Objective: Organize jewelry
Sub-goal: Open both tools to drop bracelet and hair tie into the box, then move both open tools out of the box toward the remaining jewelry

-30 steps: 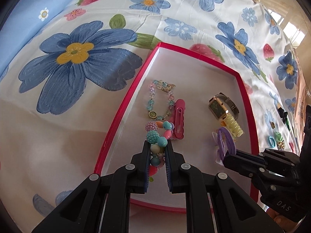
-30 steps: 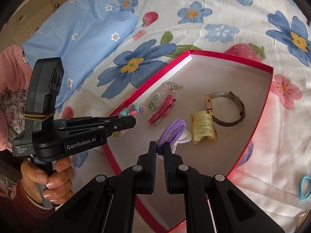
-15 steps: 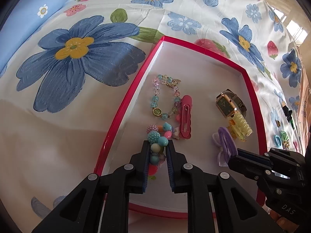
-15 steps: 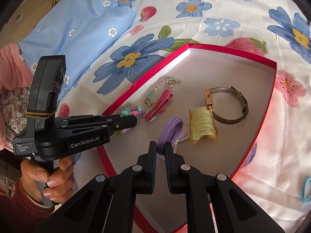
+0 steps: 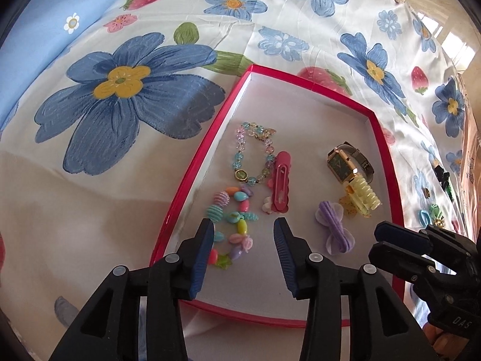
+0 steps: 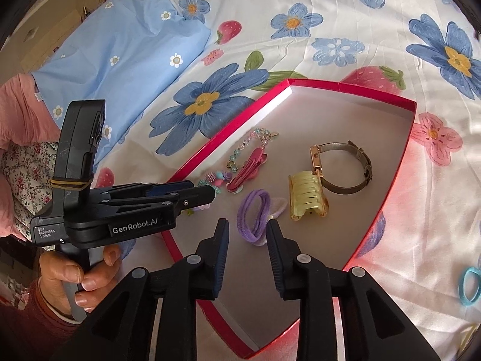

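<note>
A red-rimmed tray point(image 5: 192, 177) with a pale floor lies on a bed sheet point(image 5: 126, 162) printed with blue flowers and strawberries. The left claw point(image 5: 243, 234) is released and its jaws are opening; the colourful bead bracelet point(image 5: 231, 225) lies flat on the tray floor between the 2 fingers, and the pads do not press on it. The right claw point(image 6: 248, 234) is also released, jaws opening, with the purple hair tie point(image 6: 255, 213) lying just in front of its tips, not gripped.

Inside the tray there are 6 things (all lying loose): the bead bracelet near the left rim, a pastel crystal bracelet point(image 5: 254, 153) beyond it, a pink hair clip point(image 5: 281, 185) touching that bracelet, the purple hair tie, a yellow claw clip point(image 5: 362, 197) and a gold watch point(image 5: 342, 164) touching the yellow clip. A hand point(image 6: 76, 279) holds the left device's handle. A blue hair tie point(image 6: 470, 285) lies on the sheet outside the tray.
</note>
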`<state>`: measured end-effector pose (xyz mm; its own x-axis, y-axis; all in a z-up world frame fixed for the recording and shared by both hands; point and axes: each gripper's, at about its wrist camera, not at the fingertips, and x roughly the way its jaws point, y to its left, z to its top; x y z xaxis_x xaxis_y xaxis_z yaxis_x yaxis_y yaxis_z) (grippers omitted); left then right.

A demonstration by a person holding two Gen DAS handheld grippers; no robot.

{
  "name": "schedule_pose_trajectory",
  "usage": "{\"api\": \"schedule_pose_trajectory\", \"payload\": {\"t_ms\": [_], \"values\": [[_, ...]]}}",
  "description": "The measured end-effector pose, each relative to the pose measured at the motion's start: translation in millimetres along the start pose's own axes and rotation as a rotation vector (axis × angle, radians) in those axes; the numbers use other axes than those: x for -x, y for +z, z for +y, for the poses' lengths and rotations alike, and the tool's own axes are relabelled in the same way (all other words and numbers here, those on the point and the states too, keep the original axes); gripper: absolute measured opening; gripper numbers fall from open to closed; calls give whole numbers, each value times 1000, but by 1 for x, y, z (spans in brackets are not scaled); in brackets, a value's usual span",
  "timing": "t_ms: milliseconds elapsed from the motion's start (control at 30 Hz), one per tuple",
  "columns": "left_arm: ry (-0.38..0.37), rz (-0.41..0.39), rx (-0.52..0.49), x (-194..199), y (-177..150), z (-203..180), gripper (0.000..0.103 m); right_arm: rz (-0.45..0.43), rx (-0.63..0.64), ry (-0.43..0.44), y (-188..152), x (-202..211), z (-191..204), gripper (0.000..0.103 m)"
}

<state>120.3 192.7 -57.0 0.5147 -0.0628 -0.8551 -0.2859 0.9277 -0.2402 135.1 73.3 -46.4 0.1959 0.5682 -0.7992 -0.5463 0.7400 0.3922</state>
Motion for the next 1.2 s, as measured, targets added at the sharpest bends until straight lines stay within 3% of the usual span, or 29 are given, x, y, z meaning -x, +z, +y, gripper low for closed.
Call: {"api": "schedule_pose_trajectory", "payload": {"t_ms": [233,433,800,1200], "values": [[-9,-22,-5,17,-5,-5,44,-69,-29,5,-6,34,-3,37],[-36,-45,0,34,-10,-11,49,-137,-73,-14,-15,68,-16,52],[-93,-79,-67,66,-19,-43,58,-215,-189,-105,-48,125,-60,52],[-160,-30,-182,59,-27,-96,59,-273,-326,-227,-95,176,-111,53]]}}
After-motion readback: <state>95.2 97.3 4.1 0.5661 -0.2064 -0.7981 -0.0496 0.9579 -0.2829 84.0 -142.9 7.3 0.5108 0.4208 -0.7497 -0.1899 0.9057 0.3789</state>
